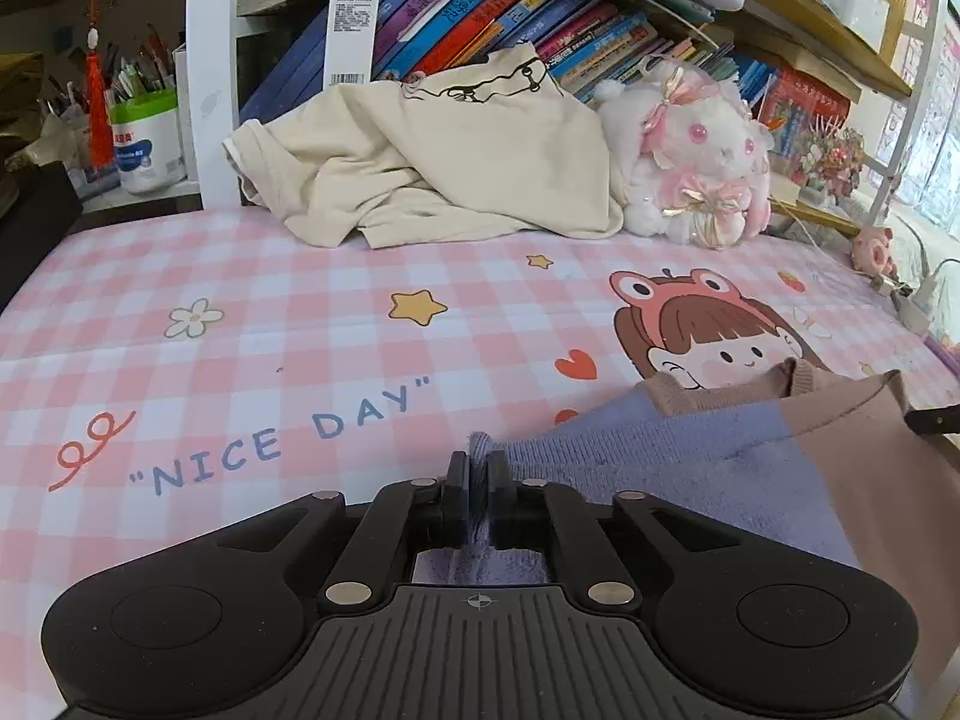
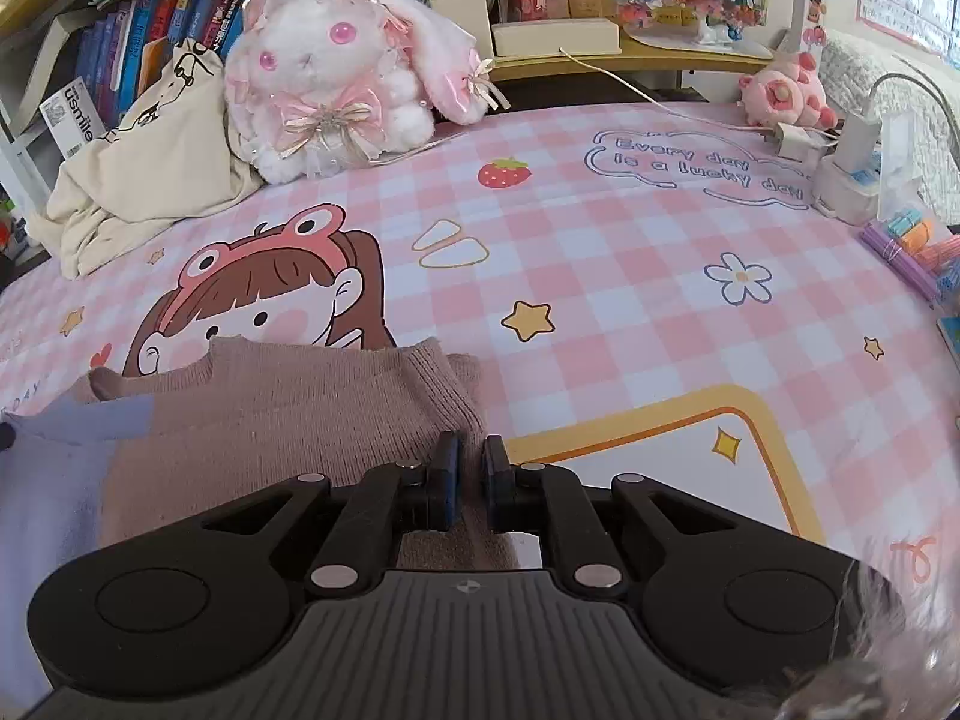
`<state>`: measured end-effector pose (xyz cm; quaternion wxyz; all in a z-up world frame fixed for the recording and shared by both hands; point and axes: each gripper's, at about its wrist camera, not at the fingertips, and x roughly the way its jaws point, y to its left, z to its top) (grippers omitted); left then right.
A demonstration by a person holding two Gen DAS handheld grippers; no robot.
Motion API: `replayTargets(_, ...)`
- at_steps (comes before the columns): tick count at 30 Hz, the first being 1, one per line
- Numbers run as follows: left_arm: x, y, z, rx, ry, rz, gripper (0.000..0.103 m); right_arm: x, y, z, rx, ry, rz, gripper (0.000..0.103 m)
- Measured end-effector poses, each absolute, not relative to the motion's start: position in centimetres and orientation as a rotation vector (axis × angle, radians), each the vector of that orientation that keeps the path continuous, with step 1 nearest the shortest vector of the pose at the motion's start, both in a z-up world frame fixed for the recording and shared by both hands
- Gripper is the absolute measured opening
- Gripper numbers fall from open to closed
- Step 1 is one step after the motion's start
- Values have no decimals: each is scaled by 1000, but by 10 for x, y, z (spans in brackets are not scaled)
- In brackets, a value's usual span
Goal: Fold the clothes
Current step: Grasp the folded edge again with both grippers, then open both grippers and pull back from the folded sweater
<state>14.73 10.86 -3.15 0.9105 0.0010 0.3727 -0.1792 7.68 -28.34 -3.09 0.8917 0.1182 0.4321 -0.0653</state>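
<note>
The sweater (image 1: pixel 750 468) lies on the pink checked mat (image 1: pixel 240 360), each side pinched tight by the left gripper (image 1: pixel 478 474) and right gripper (image 2: pixel 470 468). Looks mid-fold; next needs both lifting evenly together.
</note>
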Motion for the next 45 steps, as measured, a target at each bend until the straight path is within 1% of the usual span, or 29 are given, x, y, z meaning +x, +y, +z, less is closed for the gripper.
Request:
replayTargets(3,146,112,-29,-19,773,-366,12,76,-284,-31,261,893,-140,9)
replayTargets(4,146,115,-25,-37,780,-358,13,76,-286,-32,258,894,-136,9)
replayTargets(5,145,118,-22,-54,786,-346,17,77,-287,-32,252,900,-133,9)
replayTargets(6,142,120,-18,-65,786,-327,17,77,-287,-30,247,908,-133,9)
replayTargets(9,123,124,-4,-83,749,-306,17,78,-284,-23,237,919,-123,16)
replayTargets(10,115,125,1,-95,737,-305,18,77,-283,-20,229,915,-112,21)
replayTargets(11,106,126,6,-107,726,-305,21,75,-282,-18,219,909,-99,26)
replayTargets(12,98,126,10,-117,716,-303,27,72,-280,-16,201,907,-85,26)
replayTargets(13,90,121,10,-123,715,-298,31,69,-278,-15,179,909,-77,26)
replayTargets(14,82,116,11,-128,715,-292,39,67,-277,-15,159,914,-71,26)
replayTargets(15,74,111,11,-134,714,-286,43,65,-276,-16,145,915,-61,26)
replayTargets(16,66,106,11,-140,713,-281,44,62,-276,-17,135,915,-48,26)
replayTargets(17,58,101,11,-145,712,-275,45,59,-277,-18,125,915,-35,19)
replayTargets(18,50,96,11,-151,711,-270,46,57,-277,-18,118,910,-21,8)
replayTargets(23,10,71,12,-178,706,-242,46,46,-284,5,108,811,66,7)
replayTargets(28,-7,41,19,-228,715,-189,48,63,-297,-25,100,908,119,9)
replayTargets(30,-18,28,22,-223,708,-162,54,64,-301,-26,98,909,146,10)
replayTargets(31,-24,23,23,-223,704,-148,56,64,-303,-25,95,904,160,14)
replayTargets(32,-29,18,24,-224,699,-134,61,63,-305,-24,93,899,174,24)
replayTargets(33,-34,13,24,-223,696,-120,65,63,-307,-22,91,894,188,30)
replayTargets(34,-40,8,23,-222,698,-103,66,60,-309,-20,88,887,206,37)
replayTargets(36,-49,0,21,-232,706,-71,68,52,-313,-16,79,875,241,37)
replayTargets(41,-68,-16,16,-262,723,-5,72,22,-312,-12,26,870,299,50)
replayTargets(45,-77,-26,16,-267,725,21,76,-1,-312,-9,-16,865,345,56)
